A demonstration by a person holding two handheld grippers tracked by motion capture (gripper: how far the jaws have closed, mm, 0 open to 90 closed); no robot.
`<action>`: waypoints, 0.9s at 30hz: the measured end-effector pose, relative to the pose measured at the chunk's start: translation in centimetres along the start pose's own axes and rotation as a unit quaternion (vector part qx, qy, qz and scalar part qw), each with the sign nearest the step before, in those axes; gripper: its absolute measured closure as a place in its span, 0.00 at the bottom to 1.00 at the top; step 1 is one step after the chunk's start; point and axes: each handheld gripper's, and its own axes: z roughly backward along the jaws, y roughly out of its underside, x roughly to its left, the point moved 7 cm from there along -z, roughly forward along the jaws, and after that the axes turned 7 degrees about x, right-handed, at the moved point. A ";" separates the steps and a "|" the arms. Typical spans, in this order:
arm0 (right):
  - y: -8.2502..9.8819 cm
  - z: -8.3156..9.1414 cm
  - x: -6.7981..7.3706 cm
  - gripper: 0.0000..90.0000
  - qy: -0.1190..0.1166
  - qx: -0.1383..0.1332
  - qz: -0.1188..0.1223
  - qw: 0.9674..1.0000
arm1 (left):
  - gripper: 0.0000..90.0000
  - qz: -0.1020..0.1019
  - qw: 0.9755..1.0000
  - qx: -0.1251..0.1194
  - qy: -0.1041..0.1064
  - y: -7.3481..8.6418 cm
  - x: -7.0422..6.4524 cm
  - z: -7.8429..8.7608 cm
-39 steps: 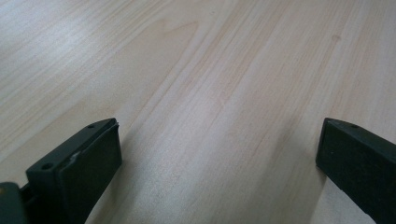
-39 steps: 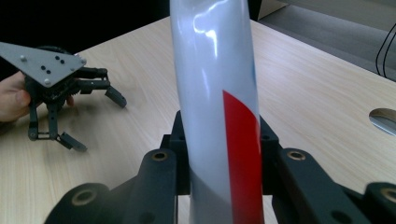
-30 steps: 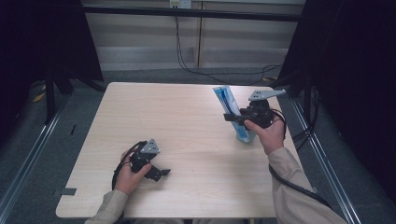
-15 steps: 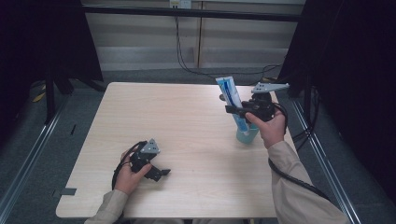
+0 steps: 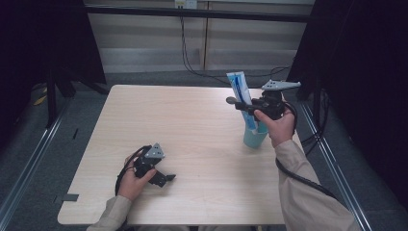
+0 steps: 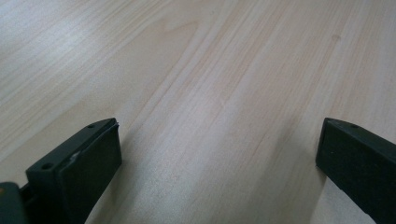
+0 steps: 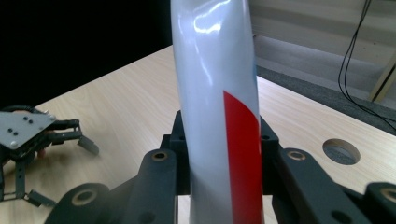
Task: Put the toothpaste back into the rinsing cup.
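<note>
Right gripper [image 5: 243,107] is clamped on the tube [image 5: 239,89], pads pressing both flat sides in the right gripper view [image 7: 219,140]. Tube stands near upright, white and blue with a red patch, its lower end in the teal cup [image 5: 254,137] at the table's right side; can't tell whether it touches the cup bottom. Left gripper [image 5: 166,178] rests low at the near left of the table [image 5: 187,125], jaws wide, nothing between them, bare wood showing in the left gripper view [image 6: 215,154]. It also shows far off in the right gripper view [image 7: 60,135]. Tabletop is pale wood-grain laminate with rounded corners and a round cable hole [image 7: 341,150] near the far right edge. Grey floor around it, metal rails [image 5: 29,163] along both sides, dark curtains left and right, pale wall panels behind with black cables [image 5: 192,62] hanging down.
</note>
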 end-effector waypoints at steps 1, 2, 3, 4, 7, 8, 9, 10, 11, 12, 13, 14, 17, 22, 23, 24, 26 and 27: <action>-0.1 0.0 -0.2 0.77 0.003 -0.002 0.000 1.000 | 0.00 -0.001 1.000 0.000 -0.001 0.0 0.0 0.0; -0.1 0.0 -0.3 0.77 0.004 -0.004 -0.003 1.000 | 0.00 -0.001 1.000 0.000 -0.001 0.0 0.0 0.0; -0.1 0.0 -0.5 0.77 0.004 -0.004 -0.006 1.000 | 0.00 -0.001 1.000 0.000 -0.001 0.0 0.0 0.0; -0.2 0.1 -0.6 0.77 0.005 -0.005 -0.006 1.000 | 0.00 -0.001 1.000 0.000 -0.001 0.0 0.0 0.0; -0.3 0.0 -1.0 0.77 0.007 -0.009 -0.009 1.000 | 0.00 -0.001 1.000 0.000 -0.001 0.0 0.0 0.0; -0.3 0.0 -1.1 0.77 0.009 -0.009 -0.010 1.000 | 0.00 -0.001 1.000 0.000 -0.001 0.0 0.0 0.0; -0.3 0.0 -1.2 0.77 0.013 -0.010 -0.011 1.000 | 0.00 -0.001 1.000 0.000 -0.001 0.0 0.0 0.0; -0.3 0.0 -1.2 0.77 0.013 -0.010 -0.011 1.000 | 0.00 -0.001 1.000 0.000 -0.001 0.0 0.0 0.0; -0.4 0.0 -1.3 0.77 0.011 -0.010 -0.011 1.000 | 0.00 -0.001 1.000 0.000 -0.001 0.0 0.0 0.0; -0.5 0.1 -1.6 0.77 0.015 -0.015 -0.014 1.000 | 0.00 -0.001 1.000 0.000 -0.001 0.0 0.0 0.0; -0.5 0.1 -1.6 0.77 0.015 -0.015 -0.014 1.000 | 0.00 -0.001 1.000 0.000 -0.001 0.0 0.0 0.0; -0.6 0.1 -1.8 0.77 0.017 -0.017 -0.015 1.000 | 0.00 -0.001 1.000 0.000 -0.001 0.0 0.0 0.0; -0.7 0.1 -2.0 0.77 0.019 -0.018 -0.015 1.000 | 0.00 -0.001 1.000 0.000 -0.001 0.0 0.0 0.0; -0.7 0.1 -2.7 0.76 0.028 -0.022 -0.018 0.999 | 0.00 -0.001 1.000 -0.001 0.000 0.0 0.0 0.0; -0.7 0.1 -2.8 0.76 0.028 -0.022 -0.018 0.999 | 0.00 -0.001 1.000 -0.001 0.000 0.0 0.0 0.0; -0.6 0.1 -3.0 0.76 0.029 -0.023 -0.018 0.999 | 0.00 -0.001 1.000 -0.001 -0.001 0.0 0.0 0.0; -0.4 0.0 -3.3 0.76 0.031 -0.022 -0.021 0.999 | 0.00 -0.001 1.000 0.000 0.000 0.0 0.0 0.0; -0.4 0.0 -3.3 0.76 0.031 -0.022 -0.021 0.999 | 0.00 -0.001 1.000 0.000 0.000 0.0 0.0 0.0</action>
